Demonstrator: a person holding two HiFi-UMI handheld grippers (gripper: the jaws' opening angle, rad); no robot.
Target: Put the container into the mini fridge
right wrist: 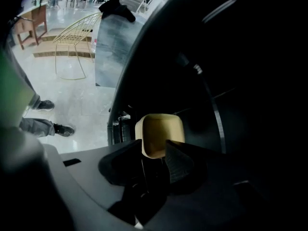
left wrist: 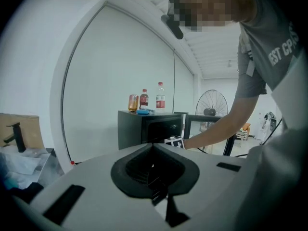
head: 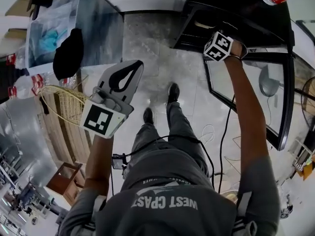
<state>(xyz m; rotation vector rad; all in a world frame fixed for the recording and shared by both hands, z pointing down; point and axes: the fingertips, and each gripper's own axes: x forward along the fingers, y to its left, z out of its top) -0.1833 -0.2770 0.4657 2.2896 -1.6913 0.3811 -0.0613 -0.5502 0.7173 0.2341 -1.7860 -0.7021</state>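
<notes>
A tan open-topped container (right wrist: 161,134) sits inside the dark mini fridge (right wrist: 240,81), just past my right gripper's tips. My right gripper (right wrist: 155,154) is open, its black jaws standing apart on either side of the container's near wall without pressing on it. In the head view only its marker cube (head: 218,45) shows at the fridge (head: 197,26) mouth, beside the swung-out glass door (head: 256,87). My left gripper (head: 134,67) hangs over the floor to the left, shut on nothing; its jaw tips (left wrist: 153,147) meet.
Bottles (left wrist: 144,100) stand on top of the fridge (left wrist: 151,129). A wire chair (head: 61,104) and a wooden stool (head: 64,181) are at the left. A black cloth (head: 69,53) lies on a grey table. A fan (left wrist: 211,105) stands beyond. A cable (head: 221,132) trails along the floor.
</notes>
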